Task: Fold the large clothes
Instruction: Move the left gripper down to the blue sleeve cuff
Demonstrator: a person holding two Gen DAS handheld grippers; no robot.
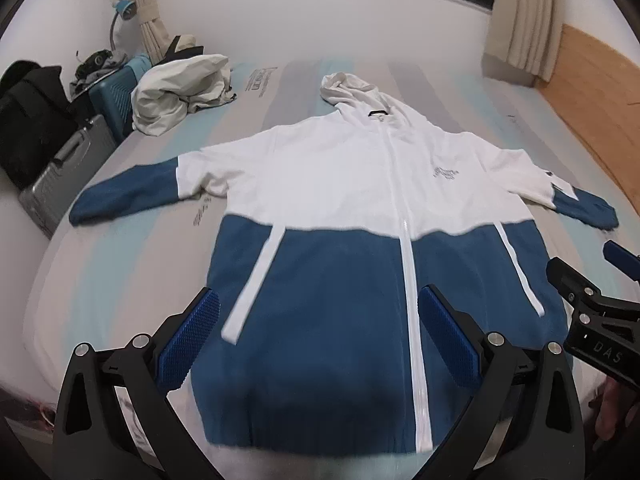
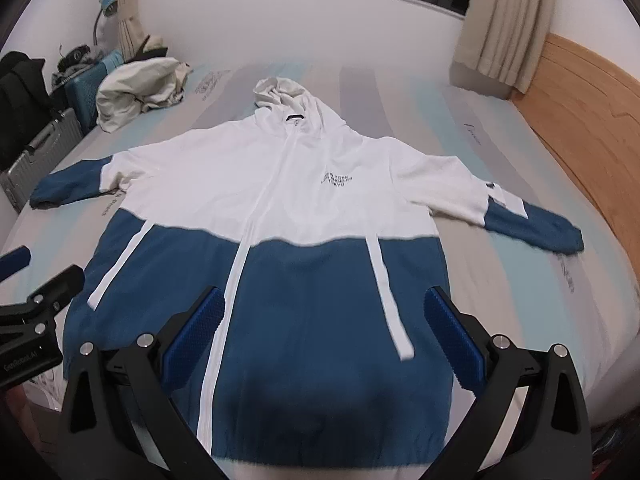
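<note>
Left wrist view, hoodie (image 1: 340, 184) flat on bed (image 1: 132, 240), both grippers' fingers (image 1: 188, 344) spread

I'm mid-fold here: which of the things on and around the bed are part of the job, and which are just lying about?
Part of the job:
- hooded jacket, spread flat, sleeves out
- left hand-held gripper, open above the hem
- right hand-held gripper, open above the hem
- bed, the folding surface

Just lying about:
- crumpled white garment
- silver suitcase
- blue case
- desk lamp

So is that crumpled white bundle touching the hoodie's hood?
Apart. The right wrist view shows bare striped mattress between the white bundle and the hood.
</note>
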